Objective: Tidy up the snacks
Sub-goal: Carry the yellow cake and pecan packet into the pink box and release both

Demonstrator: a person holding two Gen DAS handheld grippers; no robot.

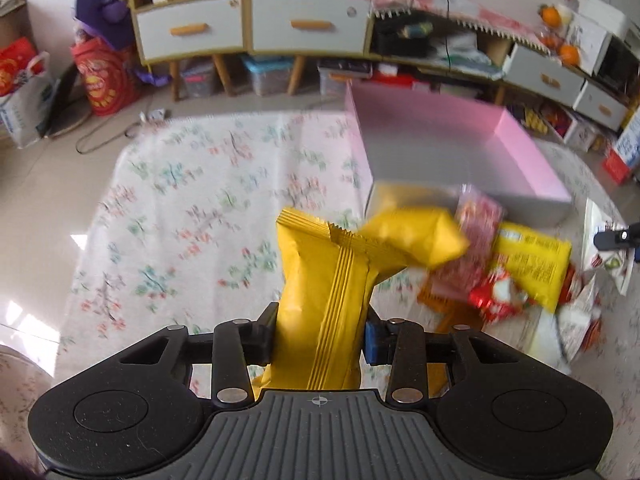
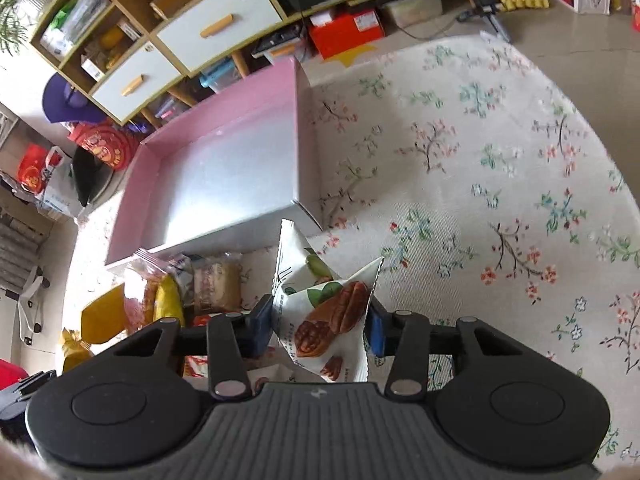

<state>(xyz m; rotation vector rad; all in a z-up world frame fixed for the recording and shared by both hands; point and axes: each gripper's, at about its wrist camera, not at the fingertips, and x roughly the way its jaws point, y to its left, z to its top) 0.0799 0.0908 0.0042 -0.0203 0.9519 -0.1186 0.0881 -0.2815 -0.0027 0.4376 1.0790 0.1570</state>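
My left gripper [image 1: 320,334] is shut on a yellow snack packet [image 1: 320,280] and holds it upright above the floral cloth. My right gripper [image 2: 320,328] is shut on a white nut packet [image 2: 326,312] printed with pecans. A pink box [image 1: 516,140] with a grey inside stands open beyond both packets; it also shows in the right wrist view [image 2: 224,116] and holds nothing. A pile of loose snacks [image 1: 492,264] lies in front of the box, also seen in the right wrist view [image 2: 176,288], left of the nut packet.
The floral cloth [image 1: 192,208] covers the floor around the box. Low cabinets with white drawers [image 1: 248,24] stand behind, with bins and bags under them. A red bag [image 1: 104,80] sits at the far left.
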